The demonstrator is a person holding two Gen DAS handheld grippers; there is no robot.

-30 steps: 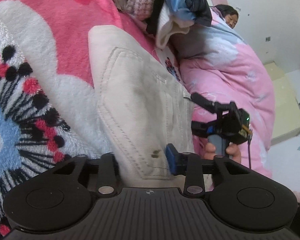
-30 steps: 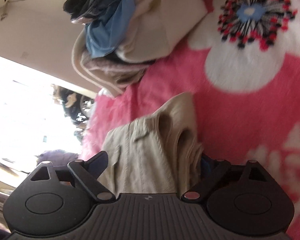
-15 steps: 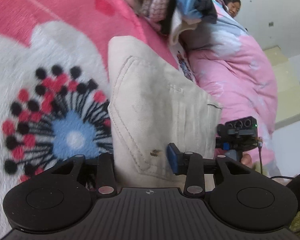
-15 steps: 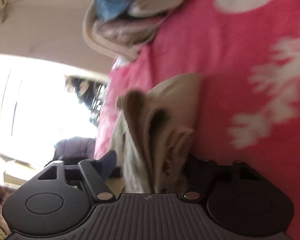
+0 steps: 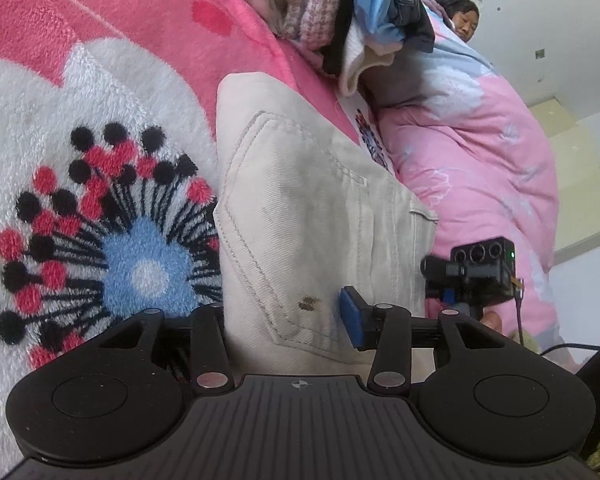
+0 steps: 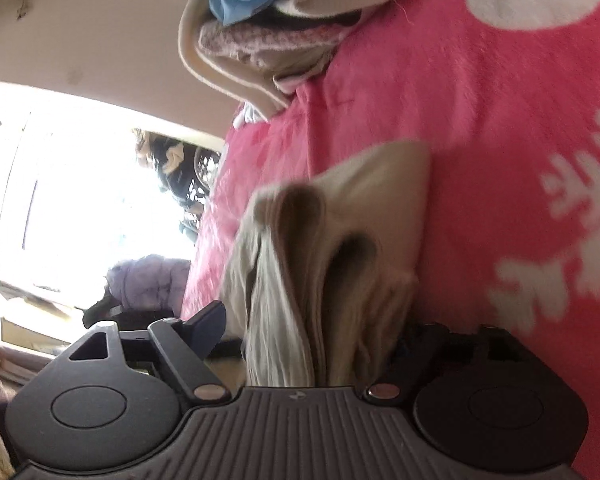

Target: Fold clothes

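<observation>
Both tongs, the left gripper (image 5: pixel 284 322) and the right gripper (image 6: pixel 312 330), have just been opening around the folded beige trousers (image 5: pixel 312 216) on the fluffy pink flower blanket (image 5: pixel 100 92).

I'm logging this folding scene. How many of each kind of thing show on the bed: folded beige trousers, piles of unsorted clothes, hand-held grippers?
Folded beige trousers: 1
Pile of unsorted clothes: 1
Hand-held grippers: 2, left hand-held gripper and right hand-held gripper
Total: 4
</observation>
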